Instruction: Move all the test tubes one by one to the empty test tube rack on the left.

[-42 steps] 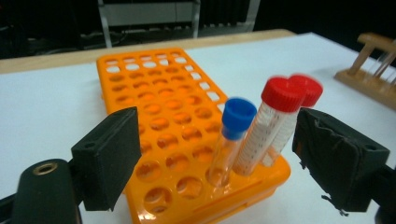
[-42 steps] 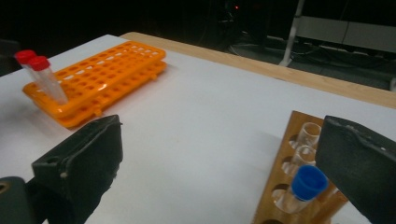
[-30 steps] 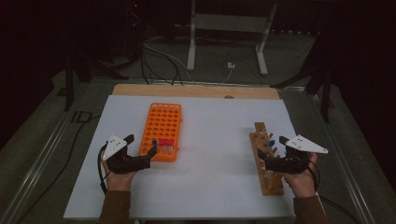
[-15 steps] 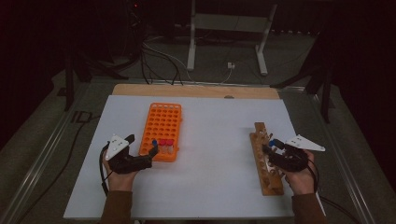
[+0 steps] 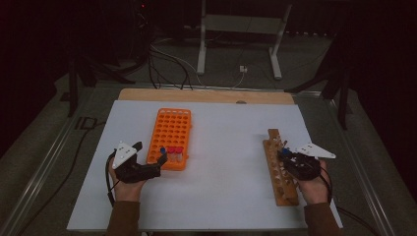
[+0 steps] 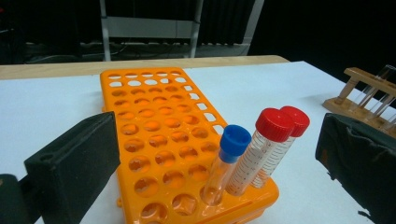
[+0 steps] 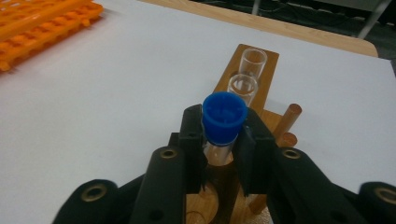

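Note:
An orange tube rack [image 5: 173, 132] lies left of centre on the white table. At its near corner stand a blue-capped tube [image 6: 231, 154] and two red-capped tubes [image 6: 273, 135]. My left gripper [image 5: 150, 151] rests open at that corner, its jaws wide either side of the tubes and touching none. A wooden rack [image 5: 278, 172] lies at the right. My right gripper [image 7: 219, 140] is shut on a second blue-capped tube [image 7: 224, 116] that stands upright in the wooden rack; its jaws have just been closing on it, just below the cap.
Two uncapped glass tubes [image 7: 243, 86] stand in the wooden rack's far holes, with wooden pegs [image 7: 287, 119] beside them. A wooden strip [image 5: 206, 96] borders the table's far edge. Cables and a metal stand [image 5: 236, 29] lie on the floor beyond.
The right gripper's jaws have closed around the blue-capped tube at the wooden rack, and the hand has shifted slightly. The left gripper has stayed where it was.

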The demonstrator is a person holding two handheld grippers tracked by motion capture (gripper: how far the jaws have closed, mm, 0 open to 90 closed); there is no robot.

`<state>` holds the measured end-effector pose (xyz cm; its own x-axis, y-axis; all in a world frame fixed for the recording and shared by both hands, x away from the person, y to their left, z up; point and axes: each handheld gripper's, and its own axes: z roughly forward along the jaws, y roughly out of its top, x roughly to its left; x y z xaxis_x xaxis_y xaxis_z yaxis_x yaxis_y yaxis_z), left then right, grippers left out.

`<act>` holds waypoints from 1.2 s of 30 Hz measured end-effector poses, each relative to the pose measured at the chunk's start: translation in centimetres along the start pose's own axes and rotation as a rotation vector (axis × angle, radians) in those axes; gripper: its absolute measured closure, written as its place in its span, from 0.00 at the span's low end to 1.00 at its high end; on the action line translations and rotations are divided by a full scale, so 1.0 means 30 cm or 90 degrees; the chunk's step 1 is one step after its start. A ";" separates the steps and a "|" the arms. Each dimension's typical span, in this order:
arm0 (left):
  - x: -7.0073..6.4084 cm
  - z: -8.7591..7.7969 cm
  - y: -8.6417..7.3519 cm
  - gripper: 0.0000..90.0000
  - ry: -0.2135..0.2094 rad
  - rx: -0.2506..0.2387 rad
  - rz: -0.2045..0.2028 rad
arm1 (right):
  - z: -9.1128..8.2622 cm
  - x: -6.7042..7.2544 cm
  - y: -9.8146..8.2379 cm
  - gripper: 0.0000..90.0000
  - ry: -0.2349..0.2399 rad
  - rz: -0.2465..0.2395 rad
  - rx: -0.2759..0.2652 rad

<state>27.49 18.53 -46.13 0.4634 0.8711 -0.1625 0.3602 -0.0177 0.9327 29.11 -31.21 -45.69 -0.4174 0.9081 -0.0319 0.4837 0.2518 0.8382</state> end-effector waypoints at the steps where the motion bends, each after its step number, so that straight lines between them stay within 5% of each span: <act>1: 0.000 0.000 0.000 0.01 0.000 0.000 0.000 | 0.001 0.000 0.000 0.84 -0.003 -0.002 0.000; 36: -0.007 0.003 0.002 0.01 0.003 0.003 0.010 | -0.098 0.007 0.074 0.85 0.005 -0.003 -0.058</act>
<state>27.48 18.31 -46.05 0.4648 0.8734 -0.1457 0.3568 -0.0342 0.9335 27.82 -31.45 -42.24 -0.4262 0.9041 -0.0319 0.4100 0.2245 0.8840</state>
